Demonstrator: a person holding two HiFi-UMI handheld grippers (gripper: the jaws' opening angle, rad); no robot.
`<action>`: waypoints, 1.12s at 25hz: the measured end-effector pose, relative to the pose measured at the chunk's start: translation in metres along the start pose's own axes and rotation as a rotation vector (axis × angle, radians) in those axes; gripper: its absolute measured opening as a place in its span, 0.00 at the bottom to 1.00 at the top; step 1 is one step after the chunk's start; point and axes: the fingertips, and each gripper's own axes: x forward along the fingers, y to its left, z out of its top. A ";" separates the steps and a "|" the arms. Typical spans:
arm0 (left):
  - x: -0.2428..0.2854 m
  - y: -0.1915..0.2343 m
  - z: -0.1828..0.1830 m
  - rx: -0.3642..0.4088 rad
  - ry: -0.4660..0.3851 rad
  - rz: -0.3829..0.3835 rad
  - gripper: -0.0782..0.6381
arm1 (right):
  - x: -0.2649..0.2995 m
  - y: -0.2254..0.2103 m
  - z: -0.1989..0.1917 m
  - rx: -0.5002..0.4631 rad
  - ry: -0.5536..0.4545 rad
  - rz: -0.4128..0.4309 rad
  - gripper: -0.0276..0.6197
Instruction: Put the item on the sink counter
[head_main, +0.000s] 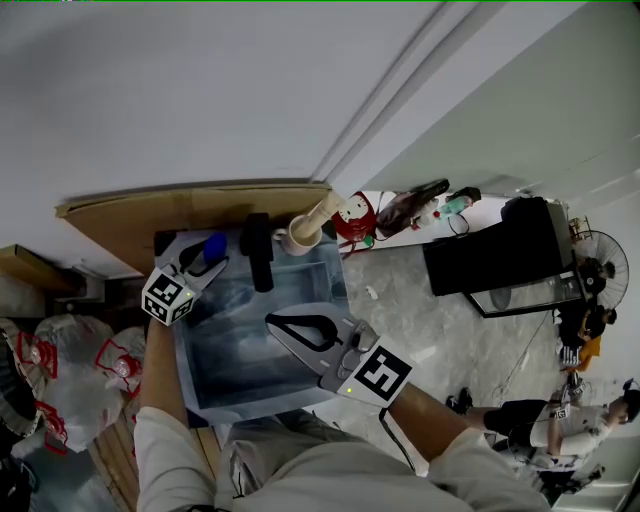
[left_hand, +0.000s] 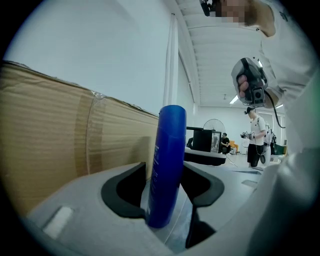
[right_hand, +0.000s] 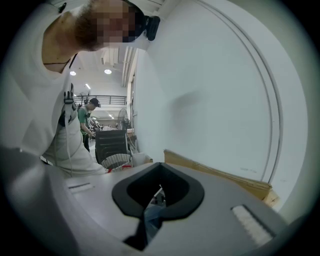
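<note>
A tall blue bottle (head_main: 213, 247) (left_hand: 167, 165) stands upright at the back left corner of the steel sink (head_main: 200, 395), close to the cardboard sheet (left_hand: 50, 140). My left gripper (head_main: 207, 256) (left_hand: 165, 172) has a jaw on either side of it. A thin gap shows beside the left pad, so the jaws are open around the bottle. The bottle's foot is hidden behind the gripper body. Over the basin's front right part, my right gripper (head_main: 270, 322) (right_hand: 160, 166) is shut and holds nothing.
A black faucet (head_main: 260, 252) rises at the sink's back edge, just right of the bottle. A cream tube in a cup (head_main: 305, 230) and a red round object (head_main: 355, 216) sit further right. Plastic bags (head_main: 60, 370) lie at the left; a black cabinet (head_main: 500, 262) and people (head_main: 560, 420) are at the right.
</note>
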 end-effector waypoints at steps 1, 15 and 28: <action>-0.001 0.000 0.001 -0.004 0.000 0.000 0.42 | 0.000 0.000 0.001 0.001 -0.002 0.000 0.05; -0.010 -0.004 0.006 -0.007 0.039 0.028 0.54 | -0.006 0.010 0.012 -0.006 -0.020 0.007 0.05; -0.045 -0.018 0.038 0.004 0.028 0.068 0.47 | -0.015 0.033 0.036 -0.025 -0.067 0.020 0.05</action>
